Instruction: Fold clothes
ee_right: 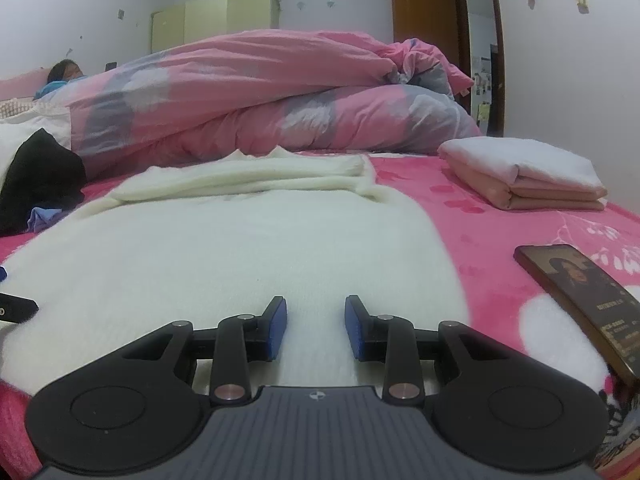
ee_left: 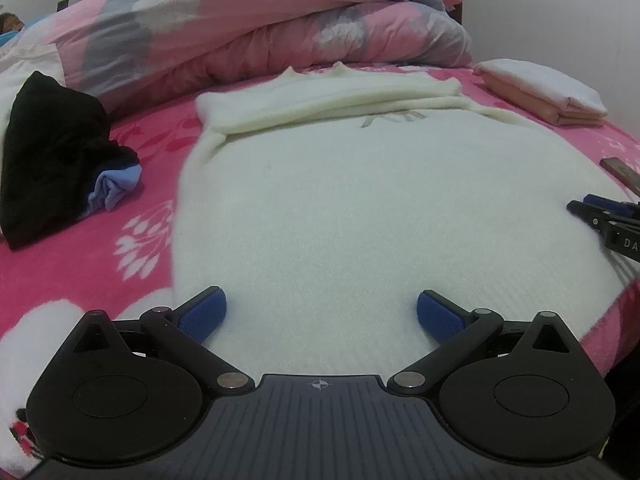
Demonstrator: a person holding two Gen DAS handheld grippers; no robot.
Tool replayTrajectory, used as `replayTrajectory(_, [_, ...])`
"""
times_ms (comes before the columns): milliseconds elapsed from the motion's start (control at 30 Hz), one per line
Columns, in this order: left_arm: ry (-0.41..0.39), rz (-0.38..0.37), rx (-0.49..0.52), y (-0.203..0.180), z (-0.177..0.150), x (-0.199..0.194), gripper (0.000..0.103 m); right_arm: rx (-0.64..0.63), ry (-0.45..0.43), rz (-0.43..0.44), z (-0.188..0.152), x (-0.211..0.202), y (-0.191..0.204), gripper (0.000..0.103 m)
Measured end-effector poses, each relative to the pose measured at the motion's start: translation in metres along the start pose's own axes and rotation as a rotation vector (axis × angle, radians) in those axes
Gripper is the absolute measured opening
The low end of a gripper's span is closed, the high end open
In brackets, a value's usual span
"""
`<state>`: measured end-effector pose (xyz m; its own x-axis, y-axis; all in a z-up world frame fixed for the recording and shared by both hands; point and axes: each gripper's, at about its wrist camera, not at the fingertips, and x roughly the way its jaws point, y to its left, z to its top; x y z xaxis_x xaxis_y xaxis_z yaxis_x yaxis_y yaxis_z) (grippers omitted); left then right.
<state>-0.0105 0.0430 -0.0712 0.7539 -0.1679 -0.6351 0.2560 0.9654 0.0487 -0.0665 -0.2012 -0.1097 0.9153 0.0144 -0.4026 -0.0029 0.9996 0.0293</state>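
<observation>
Left gripper point(ee_left: 320, 316) spread as wide as it goes, nothing between the pads, both hovering over the near hem of the white sweater point(ee_left: 360, 208). Left figure climbing but levelling off; jaws basically released. Right gripper point(ee_right: 316, 328) part-open, a strip of sweater fabric visible in the gap, pads not pressing on it, so not grasping as far as I can tell.

Sweater lies flat on the bed, body spread toward both cameras. At the far end the sleeves point(ee_left: 332, 96) are already laid across the chest in a band, so sleeve fold looks done. Left to do, my guess: bring the hem up over the body, probably both grippers pinching the near edge. Not yet started.

Other clothes: folded pink-and-white stack point(ee_right: 524, 176) to the right, looks finished. Black garment point(ee_left: 52, 148) heaped at the left with a bit of blue cloth point(ee_left: 114, 186) under it, unfolded, likely still waiting.

Surface is a bed with a pink floral blanket point(ee_right: 500, 248). Book point(ee_right: 580, 300) lies near the right edge. Big pink-and-grey duvet point(ee_right: 260, 96) bunched behind. Person lying at the far left. Pale wardrobe point(ee_right: 212, 20) and brown door point(ee_right: 424, 12) against white walls.
</observation>
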Motion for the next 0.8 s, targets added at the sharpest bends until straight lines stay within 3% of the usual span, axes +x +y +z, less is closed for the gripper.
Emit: replayTrajectory(800, [0.003,0.021,-0.028,-0.0015,-0.0012,0.0001,0.103,0.051,-0.032,0.007,-0.0064,-0.002,-0.0026,0.035])
